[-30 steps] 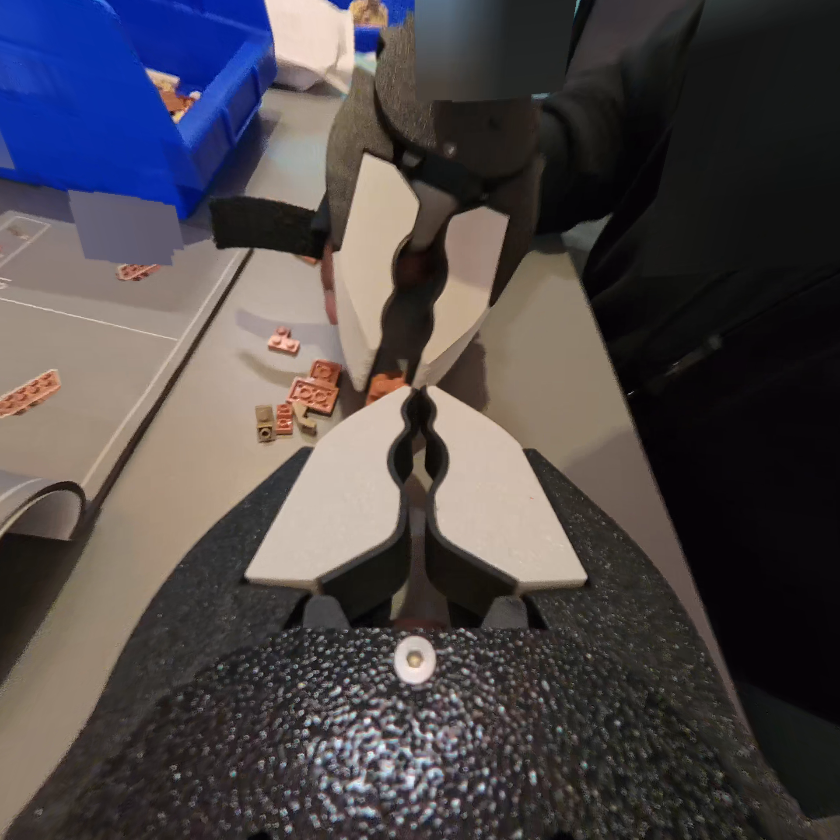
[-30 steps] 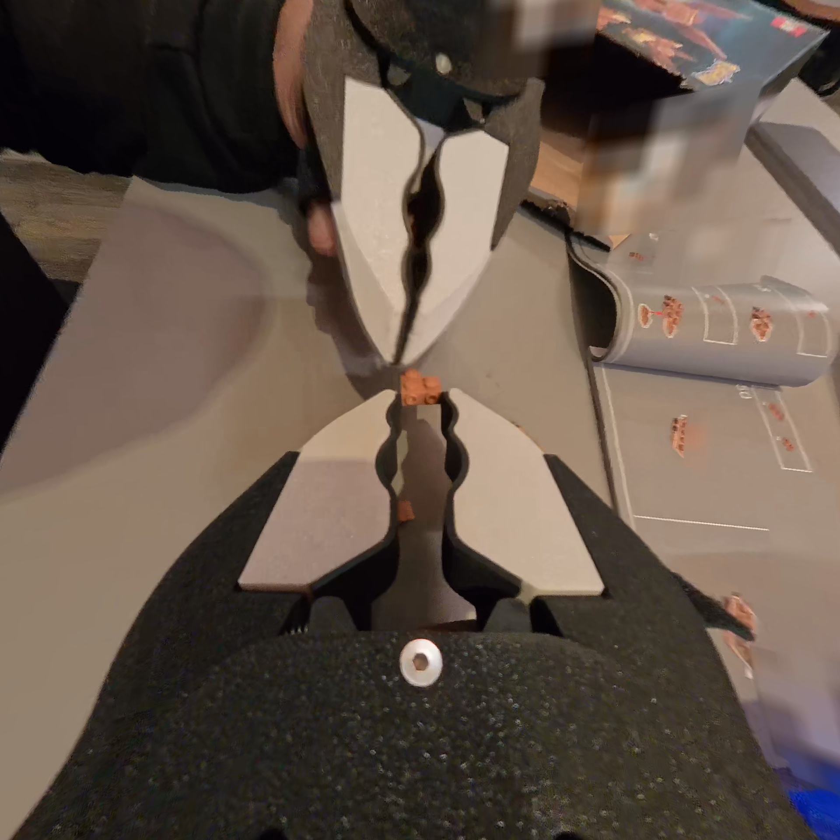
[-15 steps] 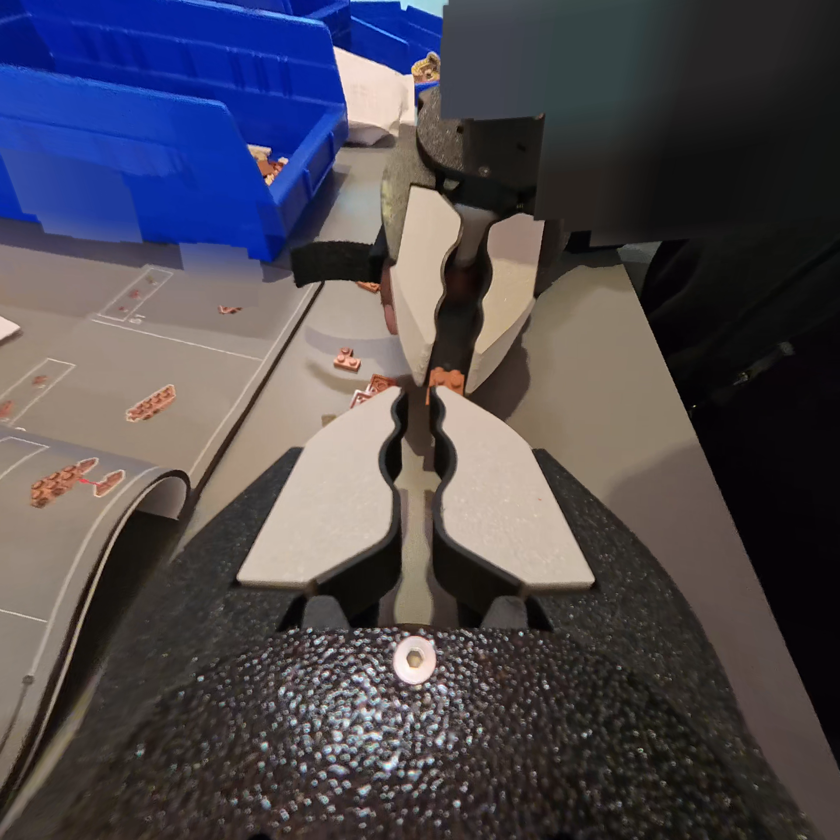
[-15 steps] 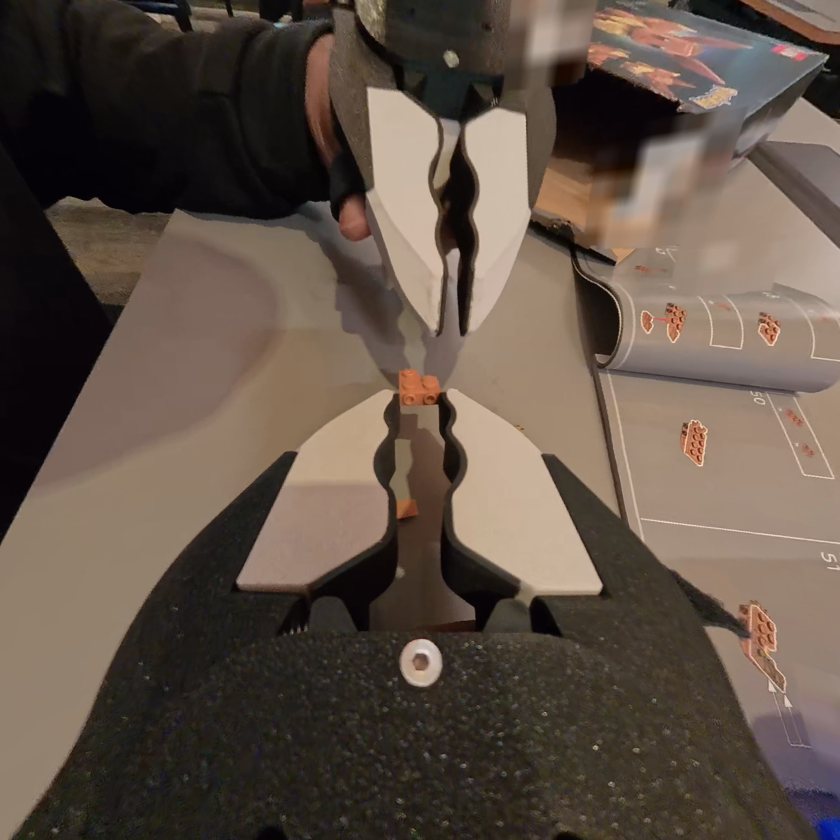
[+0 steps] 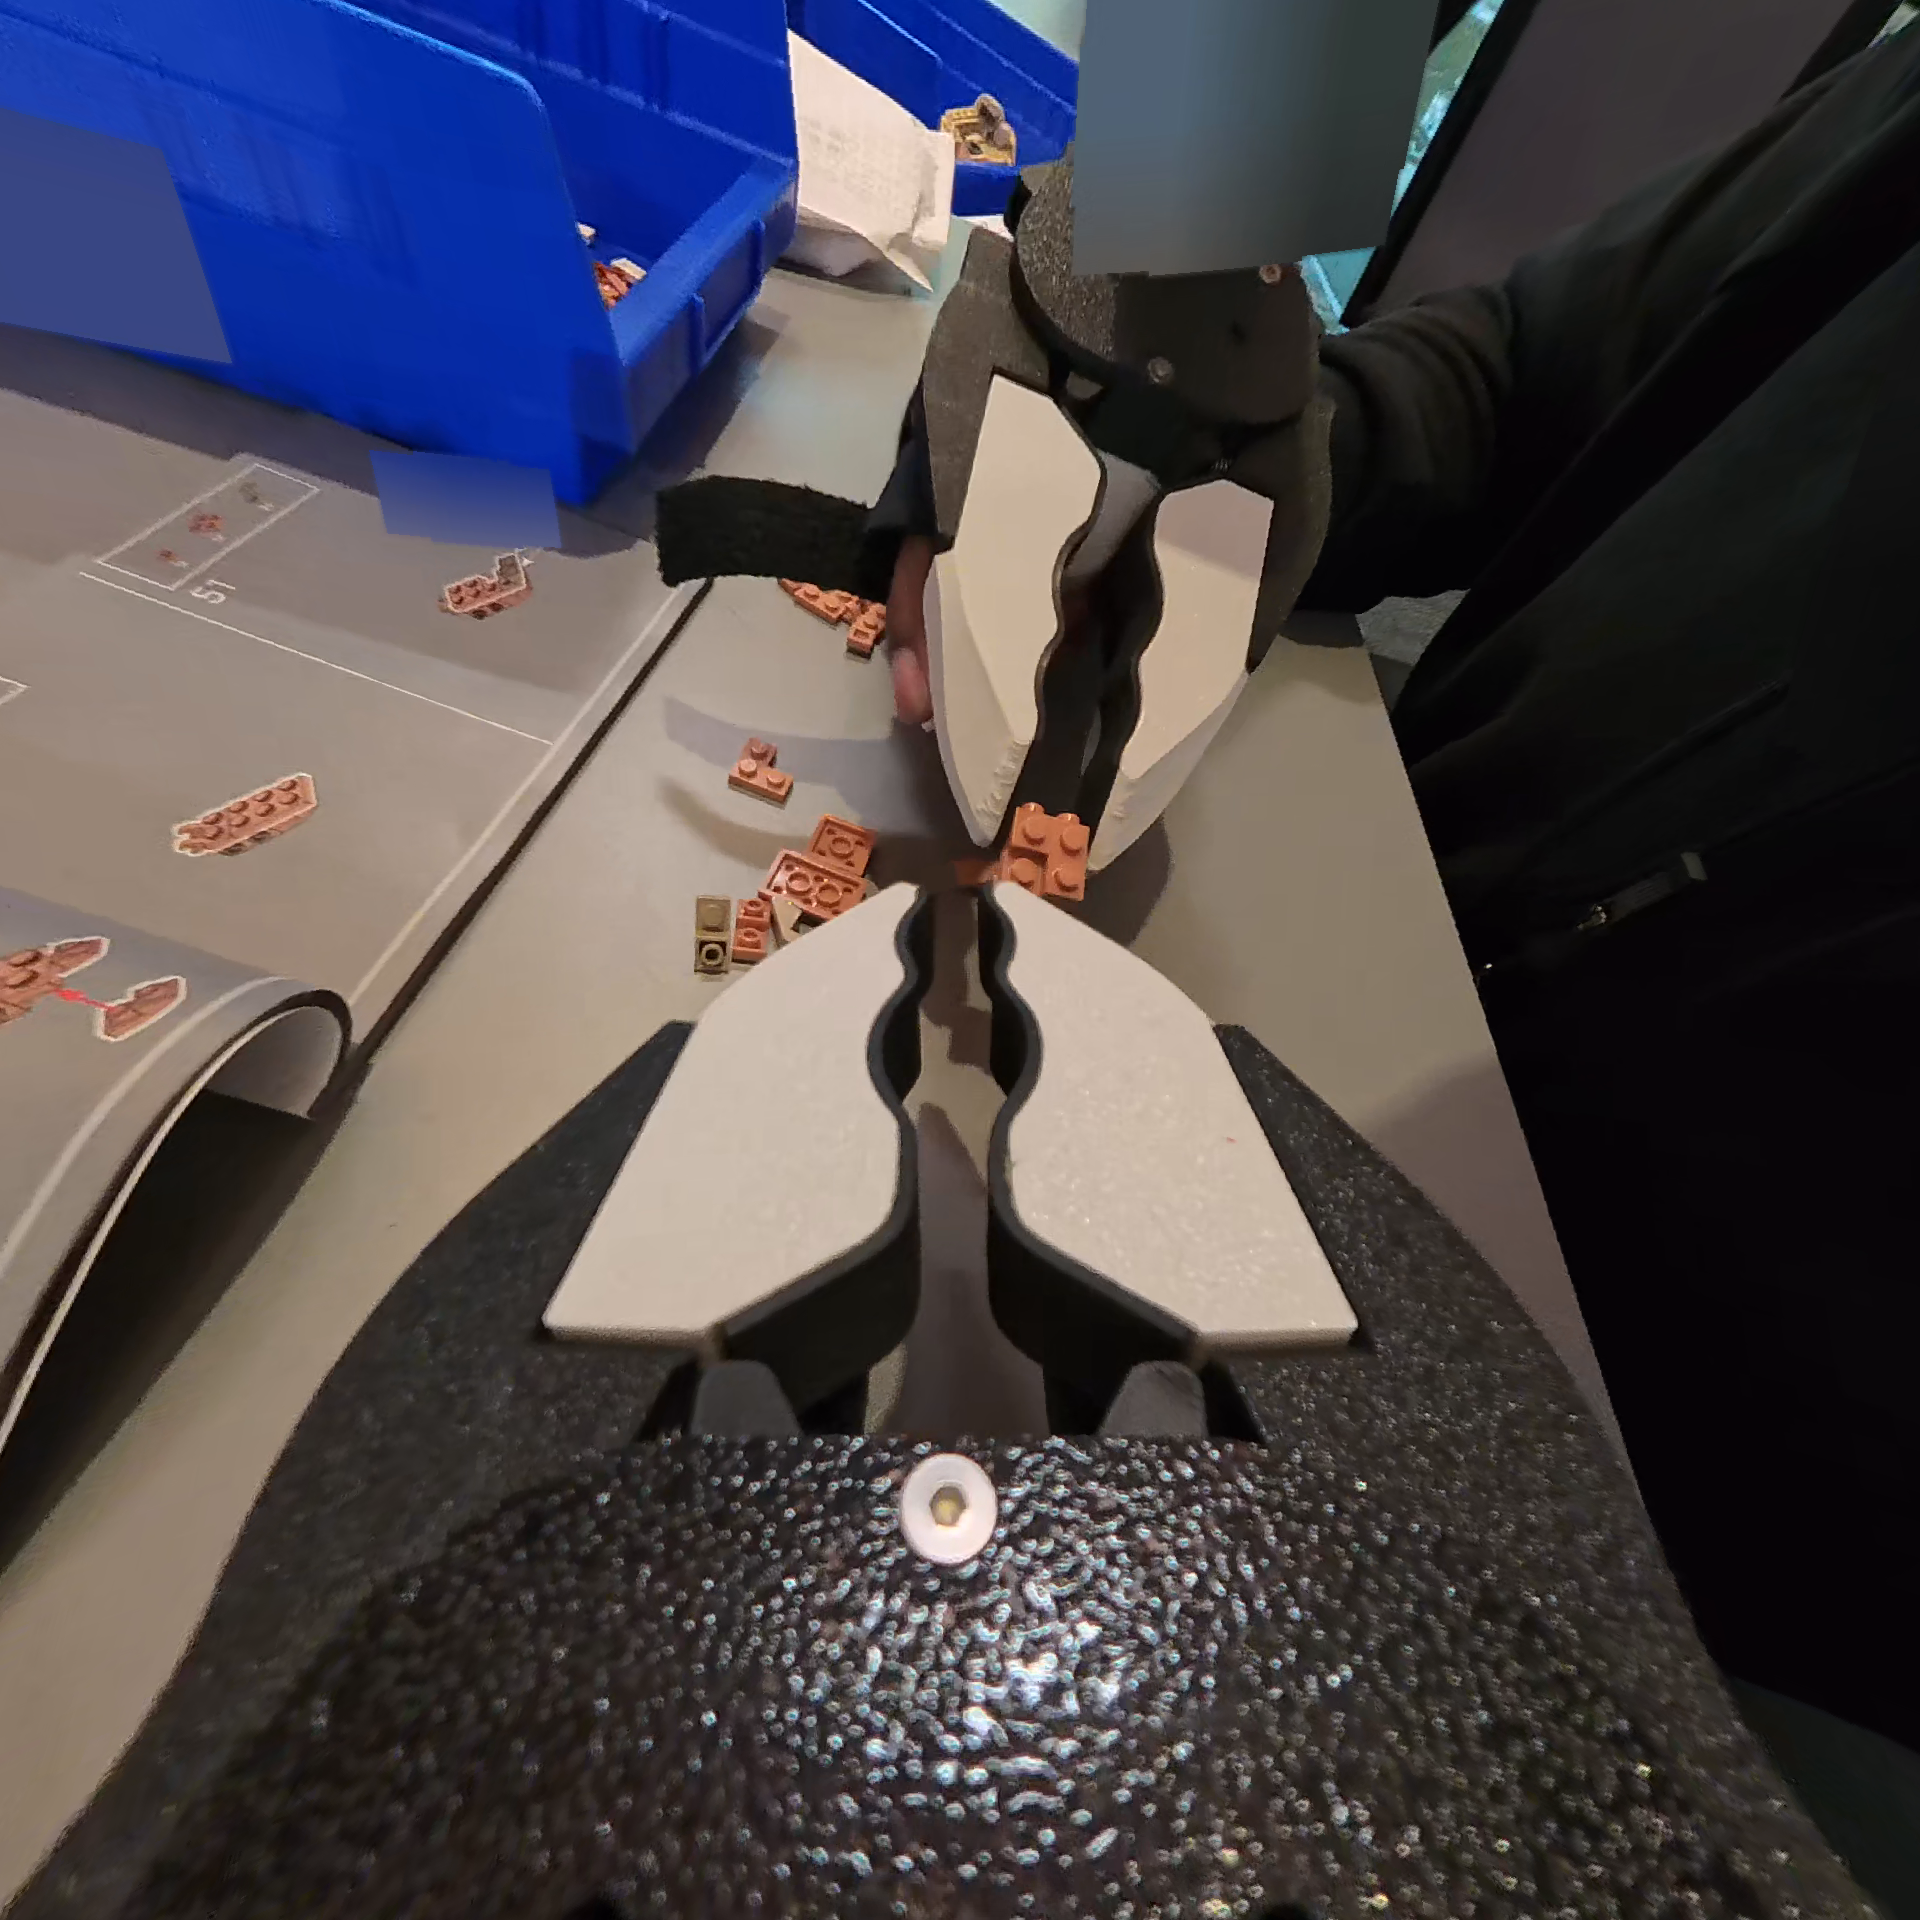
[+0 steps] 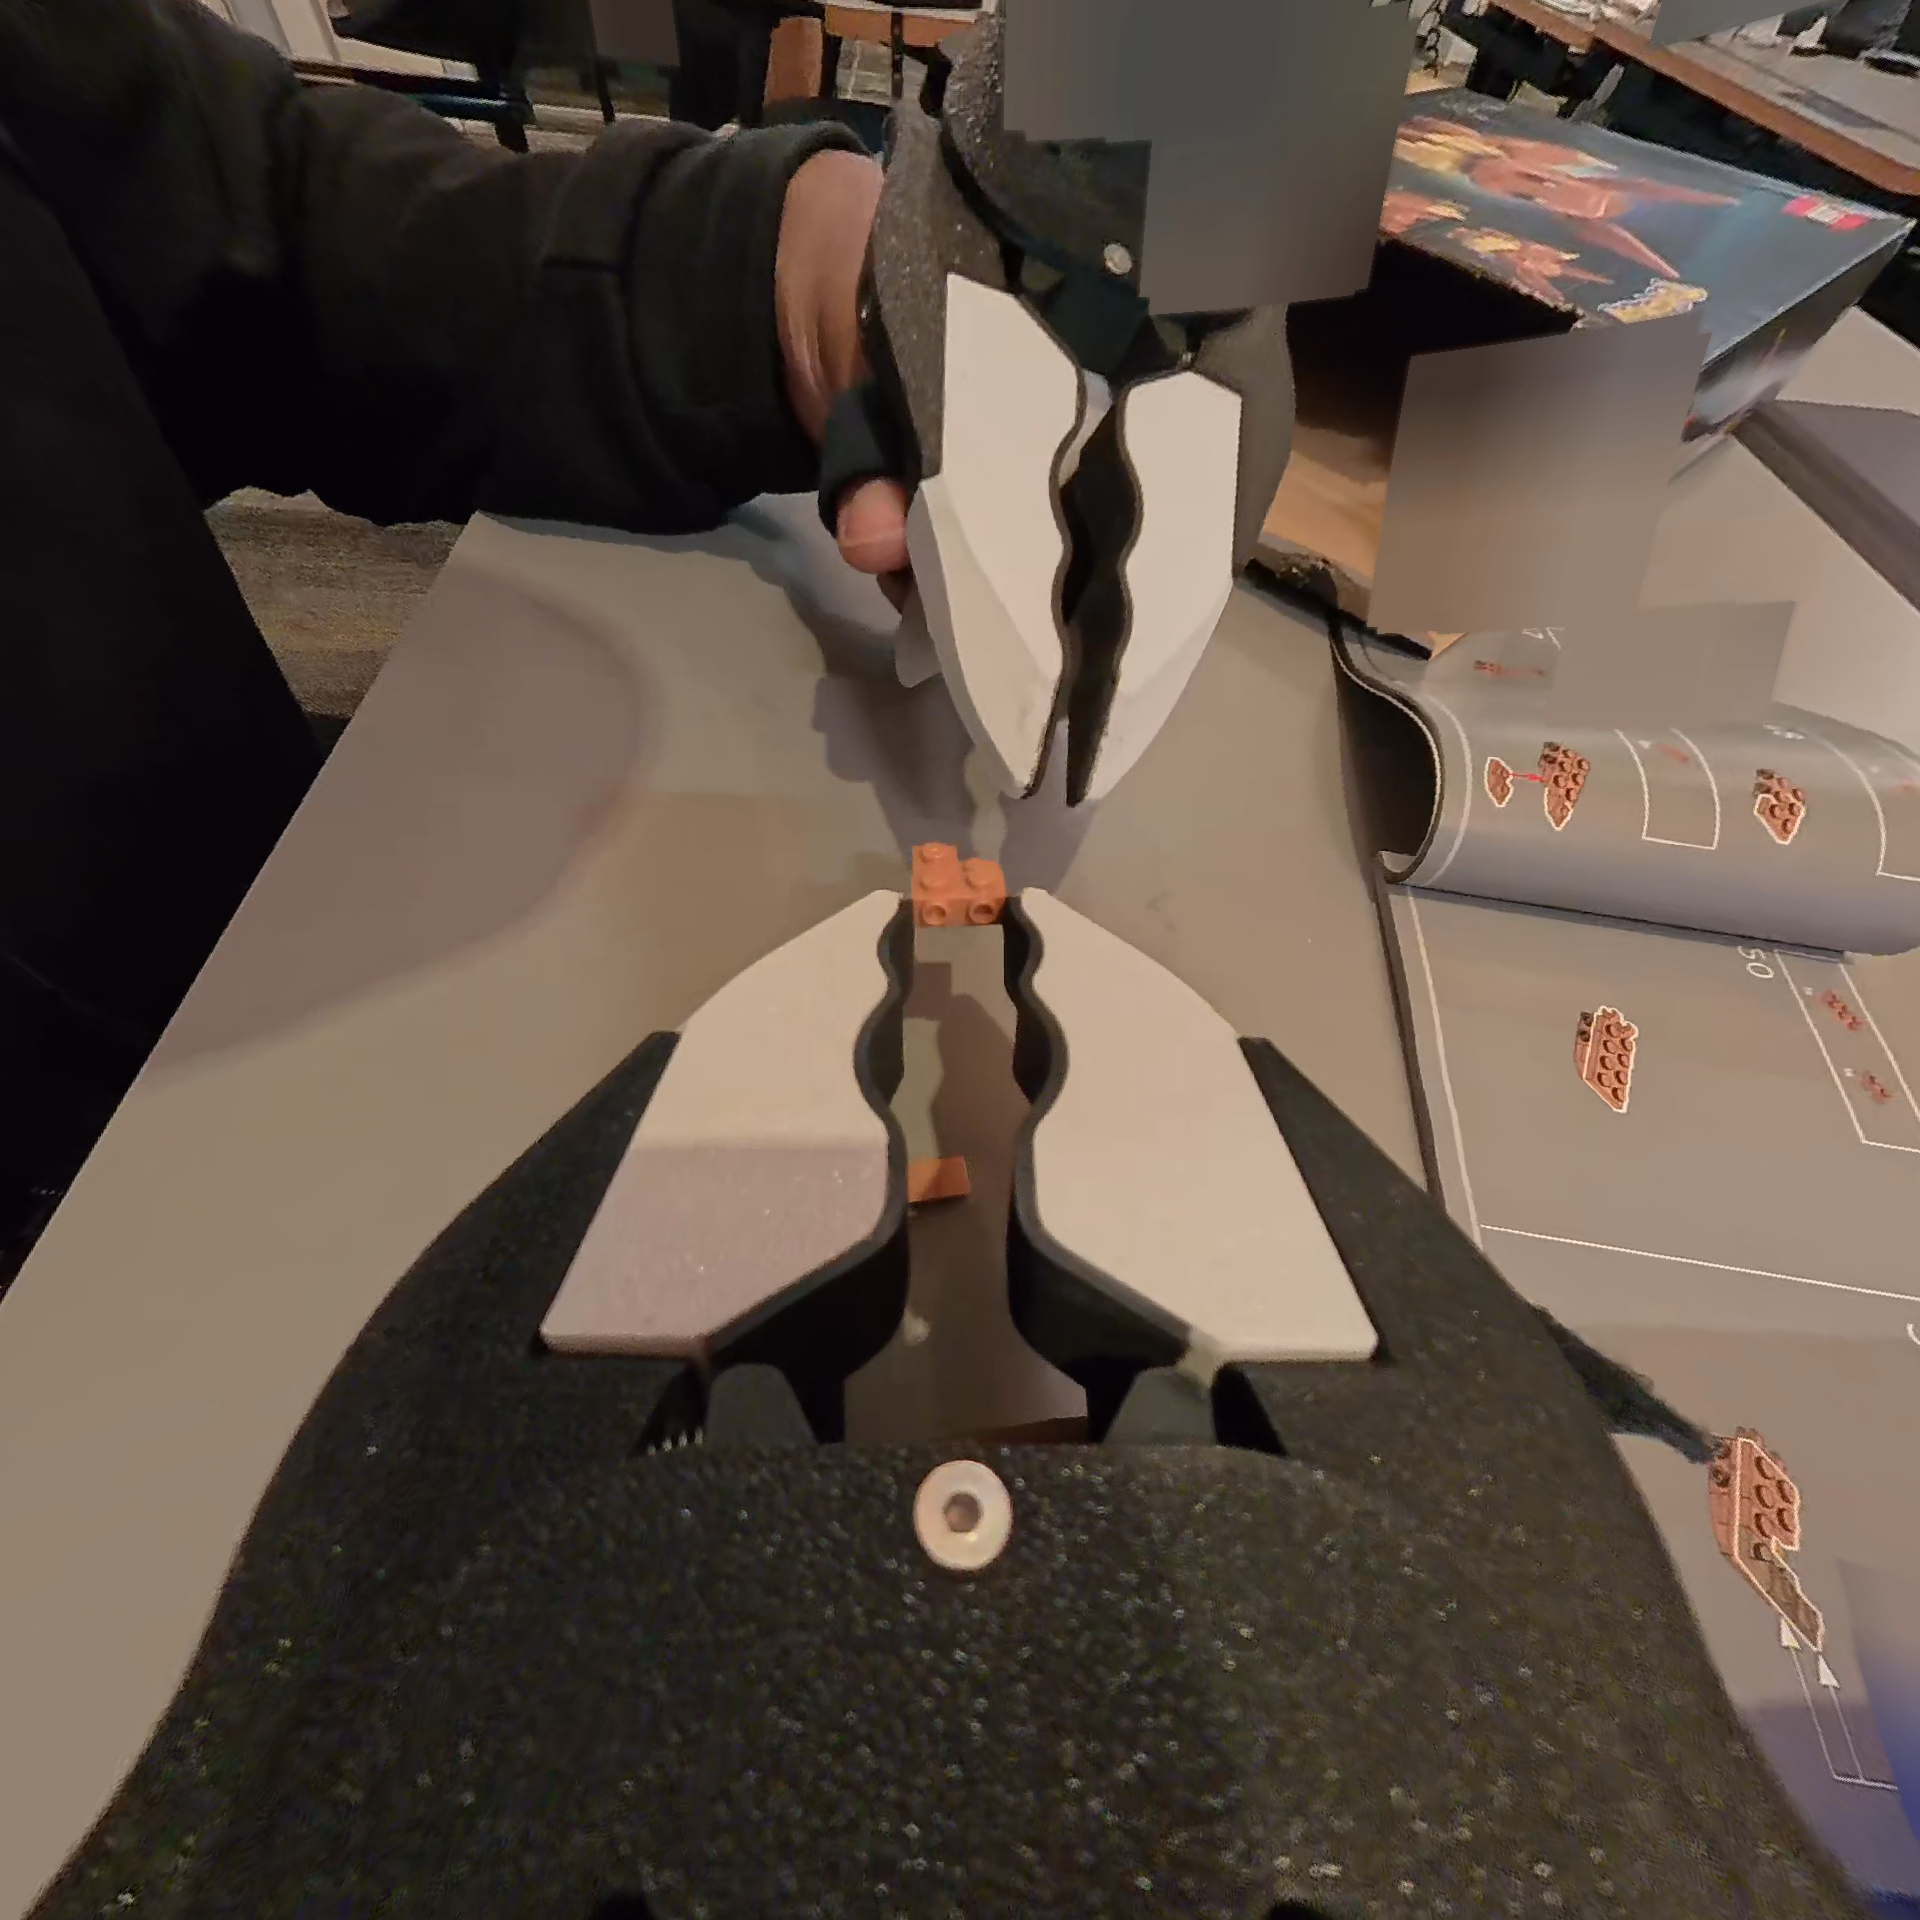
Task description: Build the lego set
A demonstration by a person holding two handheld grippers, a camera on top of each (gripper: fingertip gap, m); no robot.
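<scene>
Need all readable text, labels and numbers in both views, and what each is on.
Open instruction booklet: printed step numbers beside the diagrams; I don't transcribe writing.
Set box: printed lettering, too small to read.
White sheet: fine print, too small to read.
Orange brick in the right tool: none.

The open instruction booklet (image 6: 1662,1039) on the worktop bears printed step numbers beside its brick diagrams. The far boxed set (image 6: 1621,229) carries a small logo, too blurred to read.
</scene>
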